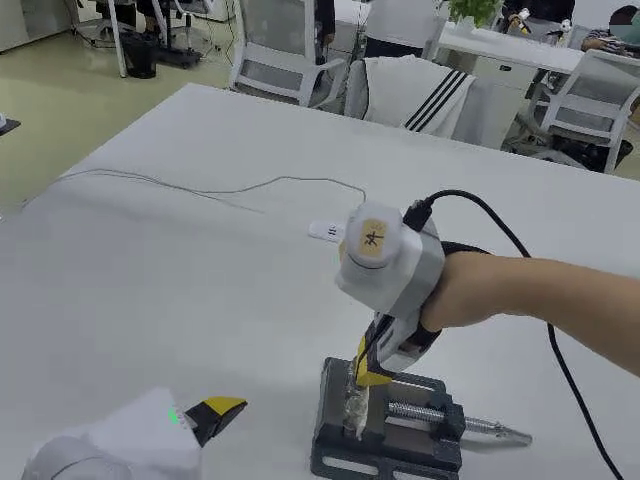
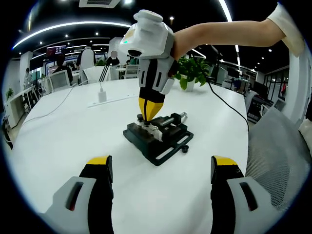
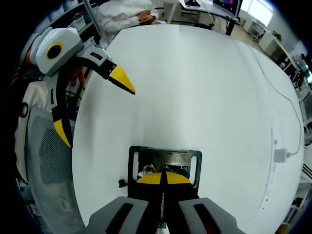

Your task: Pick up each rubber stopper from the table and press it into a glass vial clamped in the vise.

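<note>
White table in an open office, right gripper down on the vise, jaws pinched shut over the glass vial clamped there; any rubber stopper beneath is hidden. Left gripper hangs wide open, empty, well back from the vise. Brittle glass, soft grippy rubber, I'd say: pinch the stopper's sides, press straight.

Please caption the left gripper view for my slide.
Right hand-held gripper, jaws together, points down into the black vise.
</note>
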`<state>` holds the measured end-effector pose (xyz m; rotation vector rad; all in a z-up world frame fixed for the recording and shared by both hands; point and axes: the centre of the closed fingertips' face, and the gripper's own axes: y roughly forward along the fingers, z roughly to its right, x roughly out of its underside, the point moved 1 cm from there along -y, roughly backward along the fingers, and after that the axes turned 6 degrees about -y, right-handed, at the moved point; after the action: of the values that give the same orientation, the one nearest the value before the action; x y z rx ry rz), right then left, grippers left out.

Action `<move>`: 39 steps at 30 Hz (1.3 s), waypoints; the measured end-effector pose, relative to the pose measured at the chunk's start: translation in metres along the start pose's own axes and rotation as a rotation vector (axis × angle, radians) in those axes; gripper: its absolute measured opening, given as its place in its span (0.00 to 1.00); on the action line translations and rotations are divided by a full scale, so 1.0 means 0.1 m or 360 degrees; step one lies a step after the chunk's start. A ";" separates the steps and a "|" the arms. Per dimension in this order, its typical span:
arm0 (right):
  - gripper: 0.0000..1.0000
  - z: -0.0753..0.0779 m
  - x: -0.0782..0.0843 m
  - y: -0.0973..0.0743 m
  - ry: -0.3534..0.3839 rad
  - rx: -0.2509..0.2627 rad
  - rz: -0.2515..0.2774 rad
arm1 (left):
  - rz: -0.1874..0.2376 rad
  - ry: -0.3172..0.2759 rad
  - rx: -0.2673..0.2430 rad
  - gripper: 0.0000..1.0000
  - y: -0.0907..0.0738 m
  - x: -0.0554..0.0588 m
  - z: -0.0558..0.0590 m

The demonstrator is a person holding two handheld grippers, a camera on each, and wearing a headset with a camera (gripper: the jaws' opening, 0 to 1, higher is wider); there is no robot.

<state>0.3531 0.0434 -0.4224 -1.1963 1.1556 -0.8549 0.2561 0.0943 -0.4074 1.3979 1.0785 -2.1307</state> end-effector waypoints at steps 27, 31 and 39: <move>0.00 -0.01 0.00 0.01 0.0030 0.0073 0.0102 | 0.0009 0.0028 0.0005 0.81 -0.03 -0.01 0.01; 0.00 0.01 0.02 -0.01 0.0030 0.0105 0.0117 | 0.0004 0.0034 0.0012 0.81 -0.03 -0.01 0.03; 0.28 -0.09 0.10 -0.06 0.0022 0.0128 0.0164 | 0.0004 0.0046 0.0020 0.81 -0.02 -0.04 0.04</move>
<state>0.3469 0.0303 -0.4189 -1.0577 1.1730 -0.8250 0.2538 0.0922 -0.4015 1.4394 1.0754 -2.1254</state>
